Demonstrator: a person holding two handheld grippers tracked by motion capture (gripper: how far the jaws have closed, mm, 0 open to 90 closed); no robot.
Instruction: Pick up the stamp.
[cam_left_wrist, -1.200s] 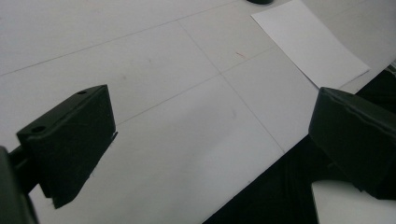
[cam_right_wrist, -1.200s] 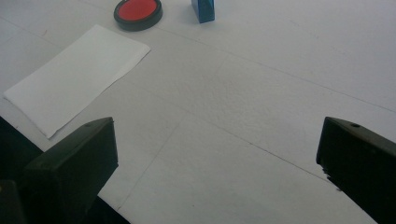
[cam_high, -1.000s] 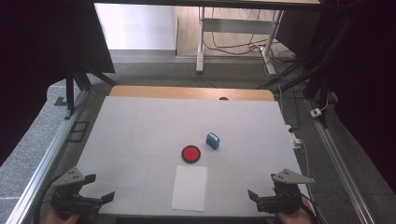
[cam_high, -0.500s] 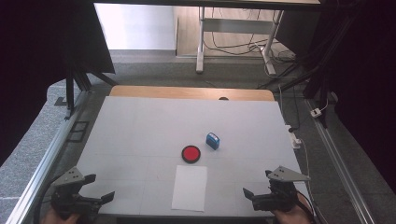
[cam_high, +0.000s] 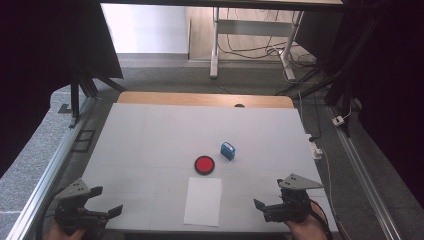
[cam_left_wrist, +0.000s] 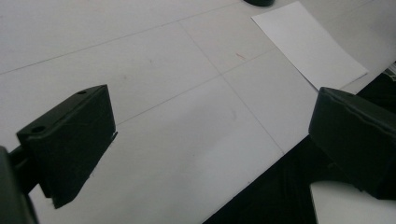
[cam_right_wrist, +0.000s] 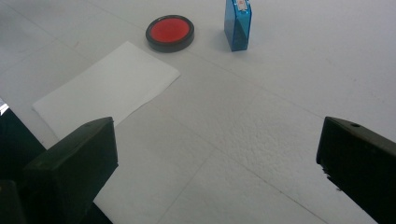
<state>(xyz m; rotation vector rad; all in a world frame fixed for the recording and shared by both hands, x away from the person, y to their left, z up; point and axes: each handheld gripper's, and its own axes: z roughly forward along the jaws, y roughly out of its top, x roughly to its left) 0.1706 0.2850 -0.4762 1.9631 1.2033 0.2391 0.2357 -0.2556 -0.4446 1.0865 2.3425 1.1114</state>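
Observation:
A red round disc with a black rim (cam_high: 204, 164) lies mid-table, with a small blue block (cam_high: 228, 150) standing just right of and beyond it. Nearer than the disc lies a white sheet of paper (cam_high: 203, 201). My left gripper (cam_high: 107, 200) is open at the near left corner, over bare table. My right gripper (cam_high: 267, 197) is open at the near right, right of the paper. Along the right gripper's jaws (cam_right_wrist: 219, 158) lie the paper (cam_right_wrist: 107, 91), the disc (cam_right_wrist: 170, 32) and the blue block (cam_right_wrist: 237, 24). The left gripper (cam_left_wrist: 215, 135) stands wide open, with the paper (cam_left_wrist: 308, 44) beyond it.
The white table top (cam_high: 165, 135) ends in a wooden strip (cam_high: 205, 99) at the far edge. Metal rails (cam_high: 50, 170) run along both sides. A cable and a white plug strip (cam_high: 315, 147) lie off the right edge. Desk legs stand beyond on the floor.
My right gripper has shifted a little to the left, toward the paper. The left gripper and the objects on the table have stayed where they were.

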